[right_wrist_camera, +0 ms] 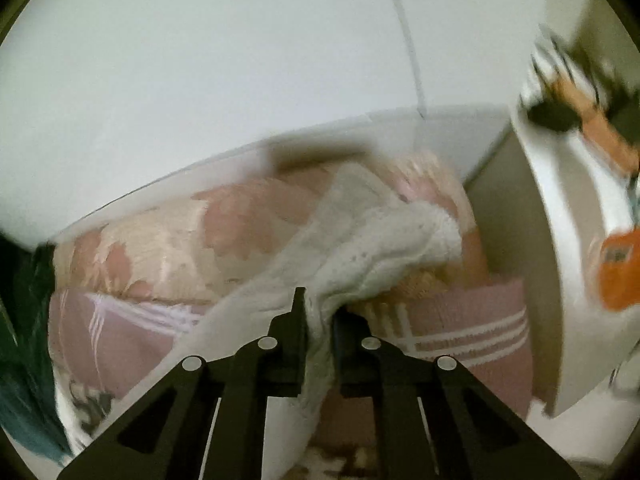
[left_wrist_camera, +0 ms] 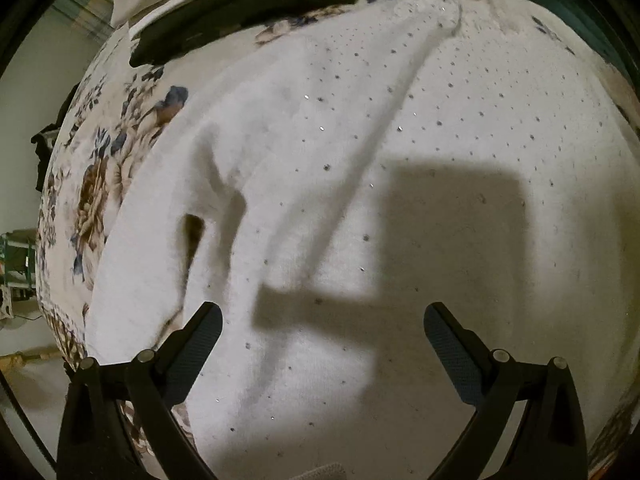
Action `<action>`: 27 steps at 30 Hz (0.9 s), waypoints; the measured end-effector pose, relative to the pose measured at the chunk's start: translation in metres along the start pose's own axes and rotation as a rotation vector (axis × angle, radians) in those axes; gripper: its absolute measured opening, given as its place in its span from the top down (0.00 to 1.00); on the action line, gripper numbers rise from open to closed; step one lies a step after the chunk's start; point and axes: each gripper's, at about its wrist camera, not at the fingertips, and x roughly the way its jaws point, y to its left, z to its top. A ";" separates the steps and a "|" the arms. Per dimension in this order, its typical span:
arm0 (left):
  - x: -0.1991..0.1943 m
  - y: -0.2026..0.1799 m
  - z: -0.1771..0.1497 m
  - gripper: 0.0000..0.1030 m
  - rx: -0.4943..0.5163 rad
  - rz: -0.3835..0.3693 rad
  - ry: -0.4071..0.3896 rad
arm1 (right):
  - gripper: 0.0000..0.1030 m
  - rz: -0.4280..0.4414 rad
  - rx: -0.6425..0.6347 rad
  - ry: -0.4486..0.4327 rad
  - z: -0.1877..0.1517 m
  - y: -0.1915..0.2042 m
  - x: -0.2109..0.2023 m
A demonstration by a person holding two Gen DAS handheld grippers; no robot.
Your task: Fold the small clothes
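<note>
A white knit garment (left_wrist_camera: 360, 152) dotted with small sequins lies spread and wrinkled over a floral bedspread (left_wrist_camera: 100, 184), filling the left wrist view. My left gripper (left_wrist_camera: 322, 324) is open and empty, hovering just above the garment's near part. In the right wrist view my right gripper (right_wrist_camera: 320, 312) is shut on a bunched edge of the white garment (right_wrist_camera: 360, 232), lifted off the bed, with fabric hanging between and below the fingers.
A folded dark garment (left_wrist_camera: 240, 16) lies at the far side of the bed. Pink and peach pillows (right_wrist_camera: 160, 248) and a striped pink blanket (right_wrist_camera: 472, 320) sit against a white wall. A white shelf (right_wrist_camera: 568, 264) with an orange object (right_wrist_camera: 620, 268) stands at right.
</note>
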 end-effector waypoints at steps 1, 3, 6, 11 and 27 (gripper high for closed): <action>-0.002 0.004 0.001 0.00 -0.005 -0.003 -0.009 | 0.90 0.004 -0.065 -0.031 -0.004 0.015 -0.012; -0.007 0.012 0.003 0.00 -0.016 -0.008 -0.030 | 0.90 0.024 -0.181 -0.082 -0.013 0.043 -0.034; -0.012 0.028 0.005 0.00 -0.031 -0.003 -0.056 | 0.90 0.082 -0.404 -0.170 -0.042 0.091 -0.079; -0.016 0.063 0.001 0.00 -0.081 0.016 -0.080 | 0.90 0.226 -0.793 -0.263 -0.128 0.178 -0.148; 0.023 0.189 -0.027 0.00 -0.338 0.117 -0.041 | 0.91 0.507 -1.964 -0.292 -0.625 0.294 -0.156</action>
